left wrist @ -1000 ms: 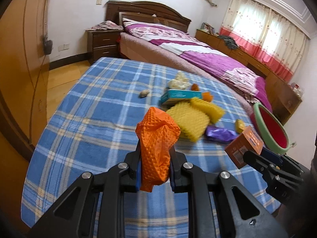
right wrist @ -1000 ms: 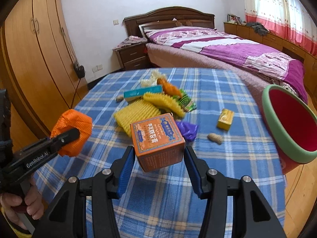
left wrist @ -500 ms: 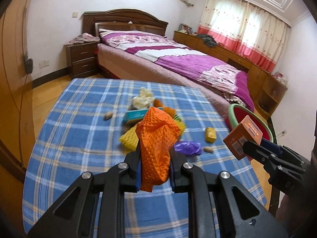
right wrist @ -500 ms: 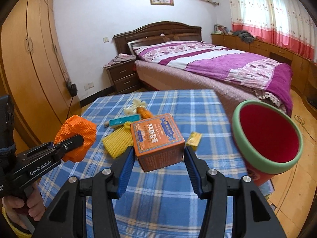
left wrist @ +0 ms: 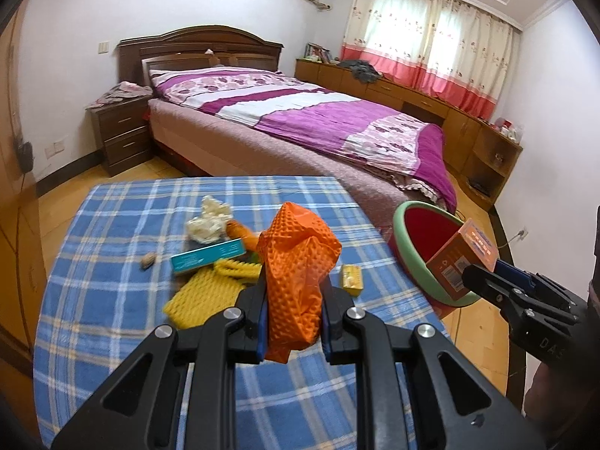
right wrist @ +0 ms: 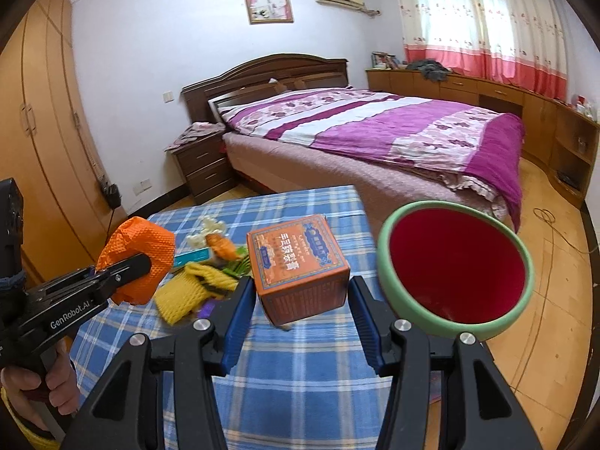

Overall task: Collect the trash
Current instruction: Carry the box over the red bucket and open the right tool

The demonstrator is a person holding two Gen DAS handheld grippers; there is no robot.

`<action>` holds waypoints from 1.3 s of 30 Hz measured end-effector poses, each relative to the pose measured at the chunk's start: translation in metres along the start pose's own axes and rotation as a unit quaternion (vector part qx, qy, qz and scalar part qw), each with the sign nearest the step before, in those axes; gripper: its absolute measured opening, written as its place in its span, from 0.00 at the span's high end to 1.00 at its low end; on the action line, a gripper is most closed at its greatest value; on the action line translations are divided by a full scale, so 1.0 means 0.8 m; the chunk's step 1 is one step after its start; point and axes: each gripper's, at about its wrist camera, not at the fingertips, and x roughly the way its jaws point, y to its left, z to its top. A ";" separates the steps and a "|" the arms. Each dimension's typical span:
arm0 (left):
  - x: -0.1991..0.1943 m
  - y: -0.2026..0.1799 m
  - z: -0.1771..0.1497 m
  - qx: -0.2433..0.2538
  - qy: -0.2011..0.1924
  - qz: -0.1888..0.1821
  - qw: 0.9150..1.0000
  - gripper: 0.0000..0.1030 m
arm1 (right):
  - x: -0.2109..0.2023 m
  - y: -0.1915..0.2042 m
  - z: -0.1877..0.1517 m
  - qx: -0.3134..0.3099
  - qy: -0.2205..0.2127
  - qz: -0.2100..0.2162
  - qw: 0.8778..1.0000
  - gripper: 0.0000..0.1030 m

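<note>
Two grippers, each carrying trash above the checked surface [left wrist: 112, 262].
Left gripper [left wrist: 294, 322] pinches orange foam netting [left wrist: 298, 262]; right gripper [right wrist: 300, 311] clamps an orange box [right wrist: 296, 262] beside the red bin [right wrist: 455, 266].

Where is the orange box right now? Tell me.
The orange box is clamped in the right gripper, centre of the right wrist view, raised above the checked tablecloth, just left of the green-rimmed red bin.
</note>
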 end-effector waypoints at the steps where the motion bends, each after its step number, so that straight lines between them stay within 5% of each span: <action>1: 0.004 -0.006 0.003 0.004 0.002 -0.003 1.000 0.80 | 0.000 -0.005 0.002 0.003 -0.001 -0.003 1.000 0.47; 20: 0.114 -0.120 0.035 0.059 0.043 -0.071 0.995 0.80 | 0.029 -0.153 0.018 0.096 0.006 -0.067 0.993 0.47; 39: 0.217 -0.224 0.029 0.134 0.086 -0.134 0.978 0.79 | 0.062 -0.256 -0.010 0.171 0.022 -0.111 0.979 0.46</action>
